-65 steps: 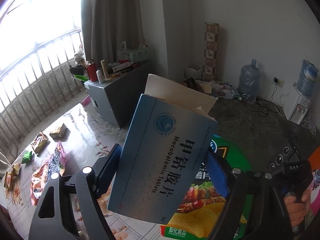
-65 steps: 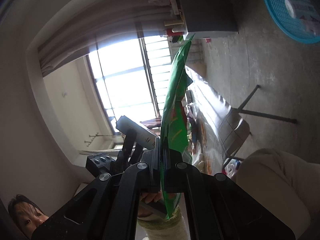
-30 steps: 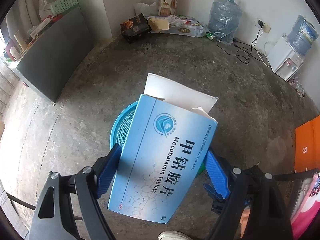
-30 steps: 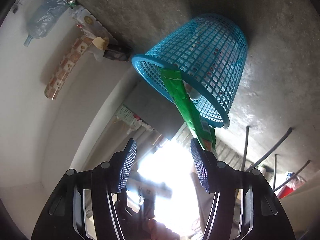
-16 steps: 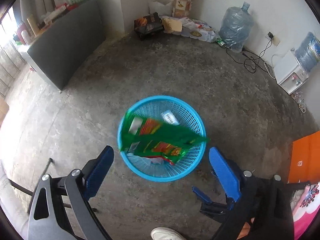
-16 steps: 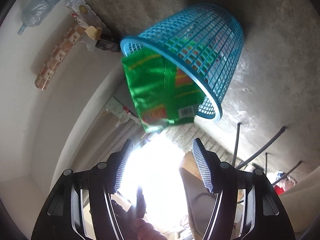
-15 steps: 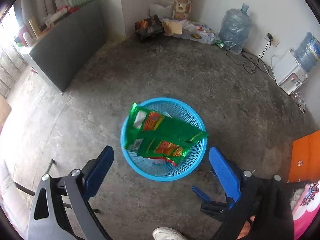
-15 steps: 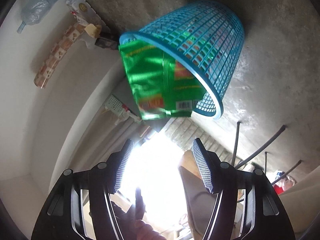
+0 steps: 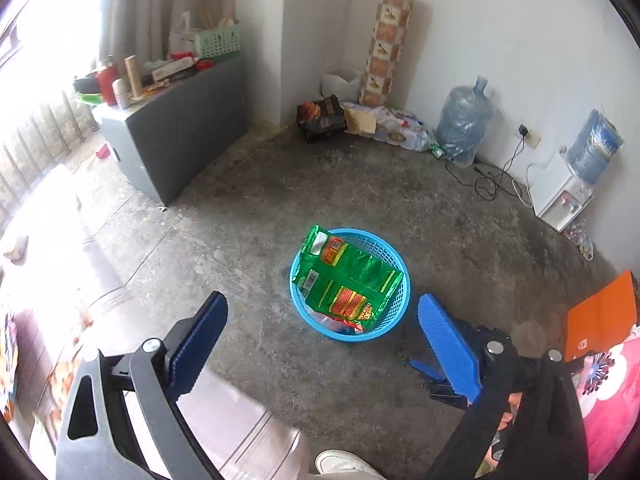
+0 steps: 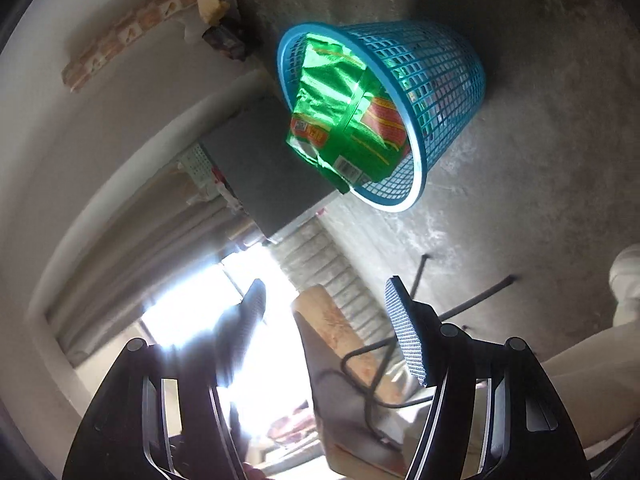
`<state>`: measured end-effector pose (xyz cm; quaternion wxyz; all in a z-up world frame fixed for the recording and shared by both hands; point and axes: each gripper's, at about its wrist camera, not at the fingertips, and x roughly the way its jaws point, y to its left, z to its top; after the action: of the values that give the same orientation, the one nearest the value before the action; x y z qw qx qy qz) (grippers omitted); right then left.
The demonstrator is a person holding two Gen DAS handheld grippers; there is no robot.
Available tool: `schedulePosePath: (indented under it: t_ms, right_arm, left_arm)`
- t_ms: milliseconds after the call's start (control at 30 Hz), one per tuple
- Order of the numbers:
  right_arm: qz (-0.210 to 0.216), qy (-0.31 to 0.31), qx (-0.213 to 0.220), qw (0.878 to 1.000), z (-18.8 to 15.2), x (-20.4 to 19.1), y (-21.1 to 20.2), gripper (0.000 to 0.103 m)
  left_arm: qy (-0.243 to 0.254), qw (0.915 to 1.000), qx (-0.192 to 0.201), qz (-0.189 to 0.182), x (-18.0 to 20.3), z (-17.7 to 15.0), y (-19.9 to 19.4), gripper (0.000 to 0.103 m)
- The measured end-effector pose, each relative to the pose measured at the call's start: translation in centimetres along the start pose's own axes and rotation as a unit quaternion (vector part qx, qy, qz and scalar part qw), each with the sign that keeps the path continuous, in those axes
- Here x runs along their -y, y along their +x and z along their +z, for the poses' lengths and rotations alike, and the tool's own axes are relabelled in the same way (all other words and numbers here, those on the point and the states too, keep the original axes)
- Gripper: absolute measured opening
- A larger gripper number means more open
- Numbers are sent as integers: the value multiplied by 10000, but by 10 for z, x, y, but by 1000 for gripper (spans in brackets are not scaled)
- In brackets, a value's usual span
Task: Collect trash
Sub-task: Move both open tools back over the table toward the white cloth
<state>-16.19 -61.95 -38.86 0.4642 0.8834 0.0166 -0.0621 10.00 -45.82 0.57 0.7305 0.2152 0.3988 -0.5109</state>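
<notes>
Grey concrete floor [image 9: 248,220] is seen across the left wrist view, and it carries everything described. At the left edge a dark cabinet [image 9: 176,128] is set by the curtain, its top crowded with bottles and boxes. Toward the middle, a blue basket [image 9: 394,322] stands upright on the floor, well apart from the cabinet. A green bag [image 9: 348,280] is lodged in its mouth, one corner raised over the rim at the far left side; something red is glimpsed beneath it, too hidden to be named. The left gripper [image 9: 320,344] is held above and before the basket, its blue pads spread wide with nothing between them. To the right, a water jug [image 9: 464,124] is placed against the wall, and a dispenser [image 9: 564,196] farther right.

In the right wrist view the basket [image 10: 436,76] and bag [image 10: 340,120] are shown tilted by the camera. The right gripper [image 10: 324,320] is likewise parted and empty, well apart from the basket.
</notes>
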Motion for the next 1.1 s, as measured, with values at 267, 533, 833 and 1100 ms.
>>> schedulePosePath:
  t_ms: [267, 533, 833, 1100]
  right_arm:
    - [-2116, -3120, 95, 9262, -96, -94, 3, 63]
    - [-3048, -5519, 97, 7761, -230, -142, 35, 80]
    - [-3691, -6673, 115, 6468, -319, -138, 72, 93]
    - [-3908, -7348, 594, 5512, -368, -139, 85, 95]
  left_arm:
    - [-561, 9946, 848, 195, -48, -61, -92, 96]
    - [-1244, 9824, 1238, 636, -103, -124, -160, 96]
    - [-1849, 9603, 1586, 1361, -163, -196, -222, 97]
    - [-2408, 9379, 1659, 1866, -197, -250, -250, 97]
